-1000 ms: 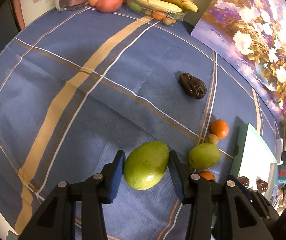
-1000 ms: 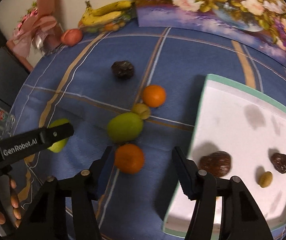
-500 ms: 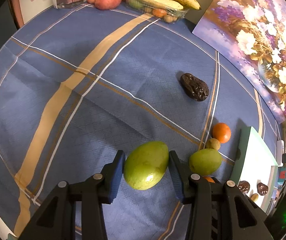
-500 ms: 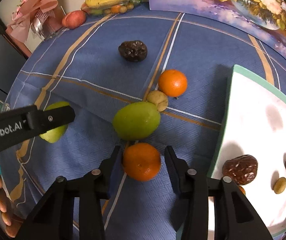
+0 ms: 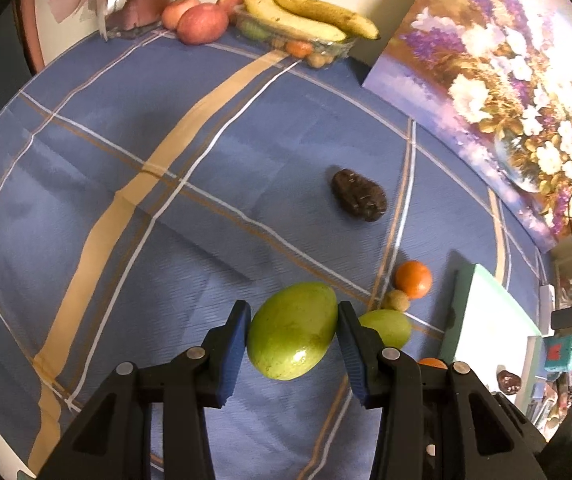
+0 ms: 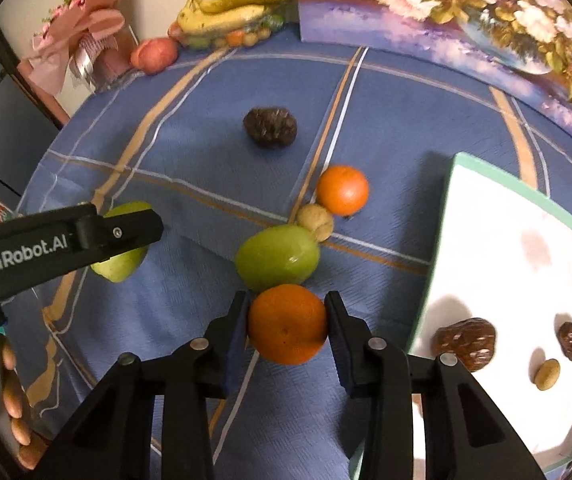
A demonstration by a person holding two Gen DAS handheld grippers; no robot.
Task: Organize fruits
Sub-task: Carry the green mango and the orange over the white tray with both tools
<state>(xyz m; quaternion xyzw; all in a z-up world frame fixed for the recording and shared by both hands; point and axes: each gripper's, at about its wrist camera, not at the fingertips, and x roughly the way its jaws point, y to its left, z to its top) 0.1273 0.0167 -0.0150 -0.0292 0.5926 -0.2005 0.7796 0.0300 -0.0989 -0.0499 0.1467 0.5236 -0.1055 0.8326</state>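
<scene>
The left hand-held gripper [image 5: 293, 330] was clamped on a green mango [image 5: 291, 330], both blue pads pressing its sides just above the blue checked cloth [image 5: 126, 160] on the surface. The right hand-held gripper [image 6: 287, 322] had just been closing, and its pads now pressed an orange [image 6: 286, 323]. Just beyond lay a second green mango [image 6: 277, 258], touching a small tan fruit [image 6: 316, 222] and another orange [image 6: 342, 189]. The white tray [image 6: 525, 248] sat to the right.

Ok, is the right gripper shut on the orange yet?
Yes: the right gripper has just closed, both pads pressing the orange.
</scene>
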